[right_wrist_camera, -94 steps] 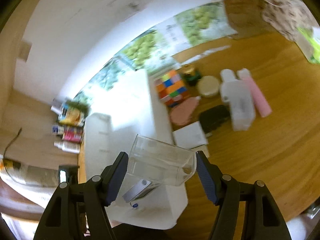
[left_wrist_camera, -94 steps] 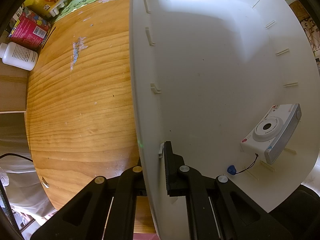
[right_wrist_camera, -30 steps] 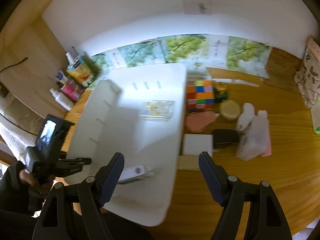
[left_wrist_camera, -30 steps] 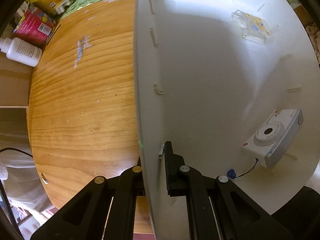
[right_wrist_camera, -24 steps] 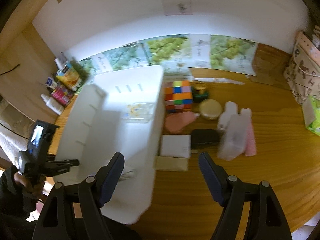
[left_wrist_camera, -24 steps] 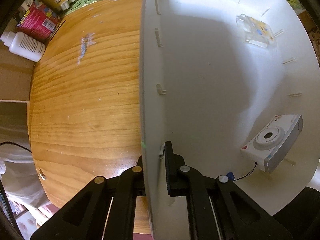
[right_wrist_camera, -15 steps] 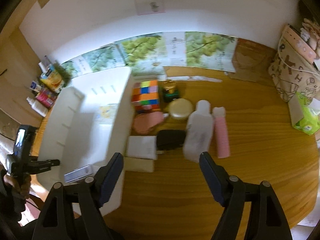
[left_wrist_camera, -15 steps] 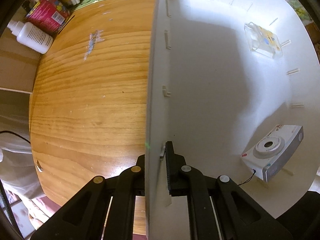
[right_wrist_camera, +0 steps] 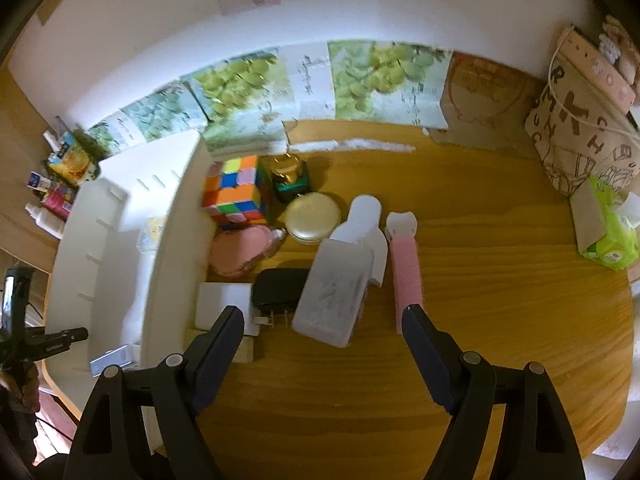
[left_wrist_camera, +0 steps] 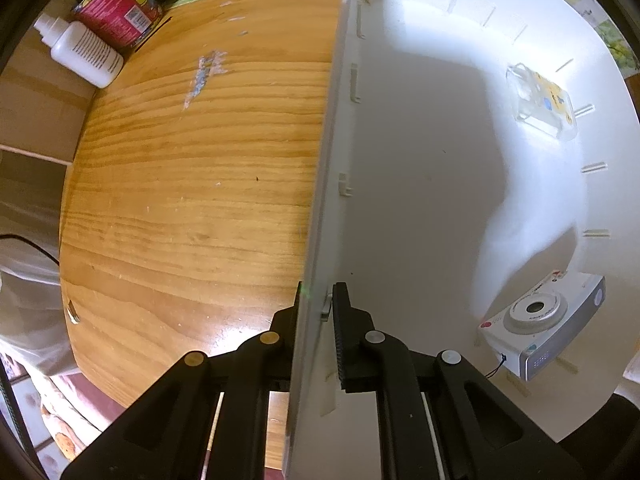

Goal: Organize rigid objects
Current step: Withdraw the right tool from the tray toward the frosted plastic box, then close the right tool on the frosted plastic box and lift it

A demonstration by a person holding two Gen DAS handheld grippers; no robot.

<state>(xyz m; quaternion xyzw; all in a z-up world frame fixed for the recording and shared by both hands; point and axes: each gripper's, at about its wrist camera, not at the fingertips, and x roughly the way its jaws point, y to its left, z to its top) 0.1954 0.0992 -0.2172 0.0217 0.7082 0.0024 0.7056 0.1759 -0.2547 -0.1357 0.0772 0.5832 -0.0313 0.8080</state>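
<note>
**Clear box now in the bin**

The right gripper (right_wrist_camera: 322, 322), wide open and empty (it carried the clear box (left_wrist_camera: 542, 106) three seconds ago), hangs over table (right_wrist_camera: 480, 300) clutter. The left gripper (left_wrist_camera: 318, 308) stays clamped on the white bin (left_wrist_camera: 440, 200) wall.

Camera (left_wrist_camera: 540, 326), clear box (left_wrist_camera: 542, 102) in bin (left_wrist_camera: 420, 160) (well apart).

Both views are warped hard by the fisheye, with black vignetting in the corners and straight lines bowed at the edges. The left wrist view is sharp and well lit; a broad soft grey shadow is thrown across the floor of the white plastic bin (left_wrist_camera: 440, 160), and a mild sheen is seen on the wooden tabletop (left_wrist_camera: 192, 200). The right wrist view is softened by motion blur, dimmer and yellowish, with the white wall (right_wrist_camera: 160, 32) washed out.
</note>
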